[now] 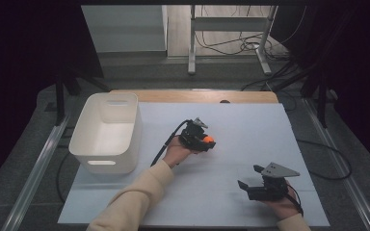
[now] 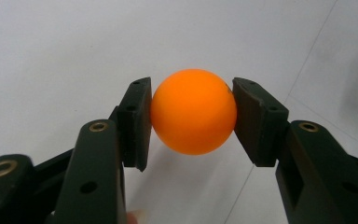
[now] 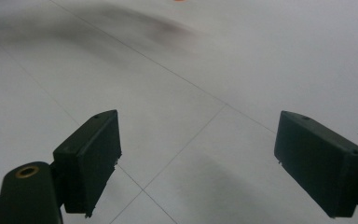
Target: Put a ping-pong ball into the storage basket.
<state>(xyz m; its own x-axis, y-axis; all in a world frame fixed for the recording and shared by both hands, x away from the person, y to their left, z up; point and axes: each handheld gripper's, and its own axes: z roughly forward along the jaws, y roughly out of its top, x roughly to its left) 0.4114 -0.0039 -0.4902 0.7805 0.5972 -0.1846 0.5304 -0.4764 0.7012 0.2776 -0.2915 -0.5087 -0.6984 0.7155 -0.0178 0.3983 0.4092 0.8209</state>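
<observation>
Orange ball (image 2: 193, 112) — clamped between the two black pads of the left gripper (image 2: 192, 122), one pad pressed to each side at about its widest part. In the left gripper view the ball sits squarely between the pads, with pale table surface behind and below it; a soft shadow falls on the sheet under it. Whether it touches the table or hangs just clear of it I cannot tell.

High view: the left gripper (image 1: 205, 140) lies near the middle of the light blue-grey table sheet (image 1: 250, 125), held by a hand in a cream sleeve (image 1: 139, 192) that comes in from the bottom edge. The ball (image 1: 208, 139) shows as a small orange spot at the gripper's tip, on the side facing away from the bin. A black cable trails back from the gripper along the forearm.

White plastic bin (image 1: 107, 132) stands at the left edge of the sheet, well apart from the ball, with a handle slot in its near wall.

Right gripper (image 1: 251, 177) — near the right front of the sheet, grey three-cornered plate on top, jaws spread wide. In the right gripper view (image 3: 196, 156) the two pads stand far apart, bare table between them.
</observation>
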